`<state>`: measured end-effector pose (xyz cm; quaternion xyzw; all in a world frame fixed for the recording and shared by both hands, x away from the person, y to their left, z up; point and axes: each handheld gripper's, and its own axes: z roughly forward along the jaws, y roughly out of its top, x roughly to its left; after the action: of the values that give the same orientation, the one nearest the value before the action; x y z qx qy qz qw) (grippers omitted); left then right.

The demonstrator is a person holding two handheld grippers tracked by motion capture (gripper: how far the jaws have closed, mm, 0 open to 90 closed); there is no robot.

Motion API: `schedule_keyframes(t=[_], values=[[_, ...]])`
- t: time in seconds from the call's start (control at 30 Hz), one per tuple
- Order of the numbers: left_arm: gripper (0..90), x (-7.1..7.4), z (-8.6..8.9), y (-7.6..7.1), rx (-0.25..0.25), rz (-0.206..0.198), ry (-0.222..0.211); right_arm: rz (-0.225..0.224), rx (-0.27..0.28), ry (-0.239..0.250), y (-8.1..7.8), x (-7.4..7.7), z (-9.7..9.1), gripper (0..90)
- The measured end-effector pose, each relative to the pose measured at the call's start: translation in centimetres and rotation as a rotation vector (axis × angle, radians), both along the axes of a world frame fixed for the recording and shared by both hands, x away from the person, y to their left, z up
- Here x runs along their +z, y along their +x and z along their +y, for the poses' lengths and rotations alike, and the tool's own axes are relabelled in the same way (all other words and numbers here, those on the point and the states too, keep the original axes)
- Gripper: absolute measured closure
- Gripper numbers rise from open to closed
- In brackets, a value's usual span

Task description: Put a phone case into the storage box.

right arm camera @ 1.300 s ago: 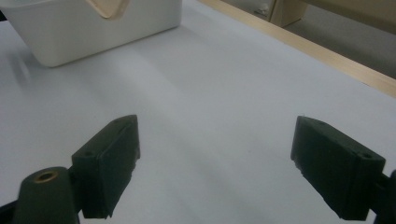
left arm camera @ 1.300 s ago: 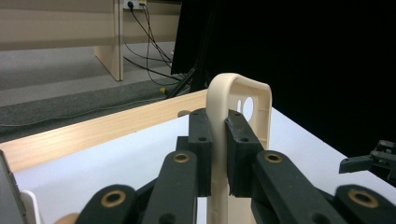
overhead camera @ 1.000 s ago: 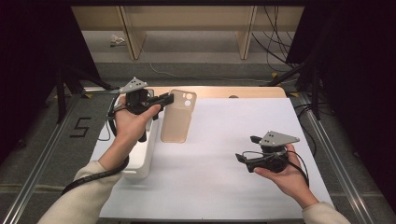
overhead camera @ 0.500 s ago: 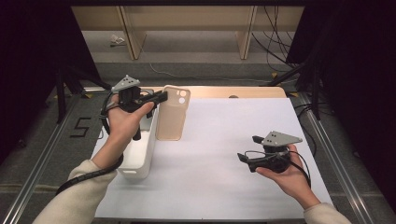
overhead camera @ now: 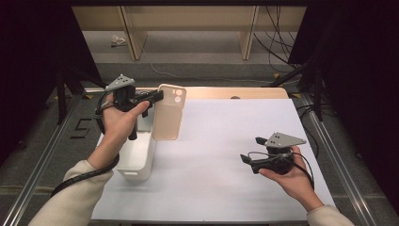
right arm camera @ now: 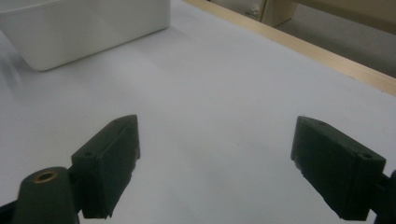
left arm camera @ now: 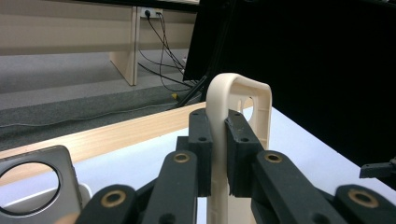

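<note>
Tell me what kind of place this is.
Probably a lab or recording workspace, not a home. A white-covered table stands between black curtains, with loose cables on the grey carpet beyond. A person works with two handheld grippers: the left gripper pinches a beige phone case beside a white bin.

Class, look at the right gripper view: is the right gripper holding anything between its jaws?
No. The right gripper stands wide open, with only bare white table showing between its jaws.

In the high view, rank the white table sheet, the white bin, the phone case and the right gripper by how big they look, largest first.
1. white table sheet
2. white bin
3. phone case and right gripper: they look about alike, and the case is held above the table, nearer the camera, so no ranking.
</note>
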<state>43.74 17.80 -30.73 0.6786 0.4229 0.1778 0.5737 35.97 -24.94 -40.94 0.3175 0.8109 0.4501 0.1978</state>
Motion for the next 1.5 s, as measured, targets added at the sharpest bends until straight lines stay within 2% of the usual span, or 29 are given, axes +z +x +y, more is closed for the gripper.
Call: schedule_keyframes(t=[0.63,1.1,1.5], values=[[82.1,0.4,1.4,0.4,0.017,-0.005,-0.004,0.003,-0.015,0.008,-0.1,0.0,-0.5,16.4],[82.1,0.7,2.9,0.6,0.049,-0.007,-0.01,0.006,-0.02,0.013,-0.1,0.0,-0.8,16.4],[82.1,0.4,3.8,0.8,0.072,-0.003,0.0,0.004,-0.02,0.011,-0.1,-0.1,-0.8,16.4]])
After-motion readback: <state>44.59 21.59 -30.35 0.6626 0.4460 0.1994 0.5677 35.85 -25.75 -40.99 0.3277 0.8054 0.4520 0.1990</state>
